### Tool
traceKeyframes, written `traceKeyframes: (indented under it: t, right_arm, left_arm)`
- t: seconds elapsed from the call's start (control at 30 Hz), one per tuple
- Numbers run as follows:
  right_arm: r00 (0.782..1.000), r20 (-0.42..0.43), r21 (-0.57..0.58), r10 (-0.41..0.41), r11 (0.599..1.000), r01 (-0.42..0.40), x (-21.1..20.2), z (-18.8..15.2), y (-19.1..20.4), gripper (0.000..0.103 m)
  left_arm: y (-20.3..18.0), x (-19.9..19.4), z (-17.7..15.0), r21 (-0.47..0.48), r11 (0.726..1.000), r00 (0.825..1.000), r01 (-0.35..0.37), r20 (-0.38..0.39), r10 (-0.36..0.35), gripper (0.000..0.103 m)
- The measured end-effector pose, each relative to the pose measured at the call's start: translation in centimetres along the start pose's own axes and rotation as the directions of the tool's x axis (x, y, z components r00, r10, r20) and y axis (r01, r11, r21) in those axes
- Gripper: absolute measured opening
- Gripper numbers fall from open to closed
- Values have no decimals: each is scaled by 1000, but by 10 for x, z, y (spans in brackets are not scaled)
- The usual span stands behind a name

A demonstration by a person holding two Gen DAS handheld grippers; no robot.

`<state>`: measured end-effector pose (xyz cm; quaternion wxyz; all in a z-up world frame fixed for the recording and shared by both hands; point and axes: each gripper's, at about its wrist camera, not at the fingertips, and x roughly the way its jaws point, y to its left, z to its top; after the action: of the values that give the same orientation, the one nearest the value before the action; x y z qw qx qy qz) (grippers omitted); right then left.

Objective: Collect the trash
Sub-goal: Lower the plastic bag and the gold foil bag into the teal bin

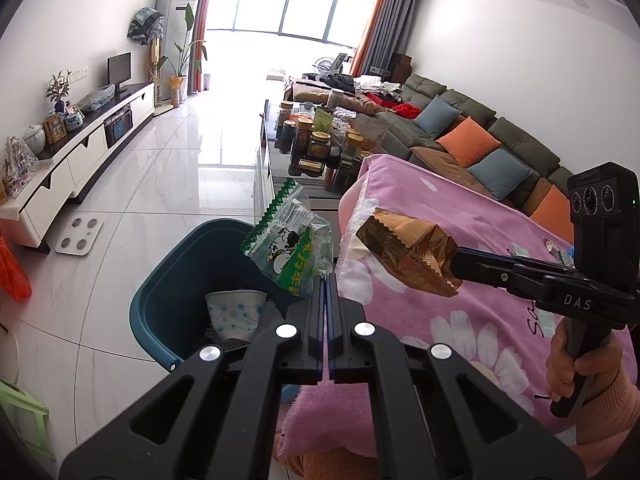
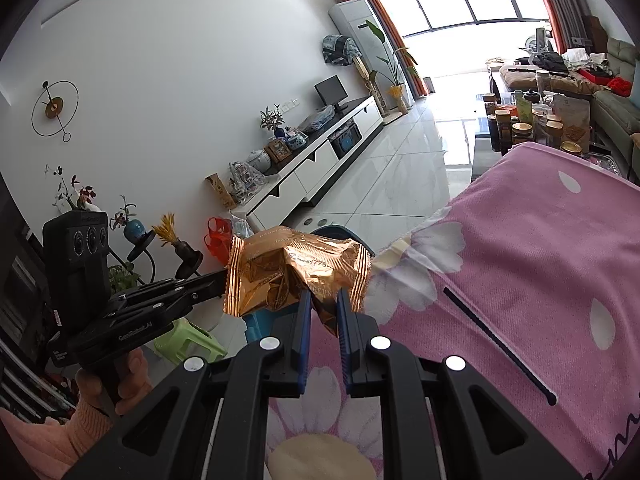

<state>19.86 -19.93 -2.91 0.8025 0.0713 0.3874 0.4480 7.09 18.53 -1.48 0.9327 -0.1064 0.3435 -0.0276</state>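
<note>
Going left to right in the left wrist view: a teal bin [image 1: 192, 280] is sitting on the pale tiled floor [image 1: 132, 208] at the near left, with a crumpled paper cup [image 1: 234, 312] already lying inside it. Just right of the bin, the left hand-held gripper [image 1: 325, 280] is pinching a clear and green snack bag [image 1: 292, 248], its jaws pressed together on the bag's lower edge. The bag is hanging above the bin's right rim, not yet over the middle.

Further right, above a pink flowered blanket [image 1: 460, 208], the right hand-held gripper [image 1: 456, 266] is clamping a crumpled gold foil wrapper [image 1: 408, 252]. In the right wrist view its jaws are standing slightly apart, with a fold of the wrapper squeezed between them. This wrapper is hanging over the blanket's edge, to the right of the bin.

Both pieces look very light, thin and limp; the foil is likely slippery and crinkly. An edge or bunched fold seems the safest place to hold each. On release they may flutter, so letting go low over the bin's opening would probably be wise.
</note>
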Motion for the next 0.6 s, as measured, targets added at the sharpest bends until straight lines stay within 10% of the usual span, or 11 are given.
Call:
traceKeyframes:
  t: [0.6]
  right_arm:
    - [999, -33, -16, 4, 1000, -5, 22, 6, 10, 12]
  left_arm:
    - [13, 19, -7, -36, 998, 998, -48, -29, 47, 1]
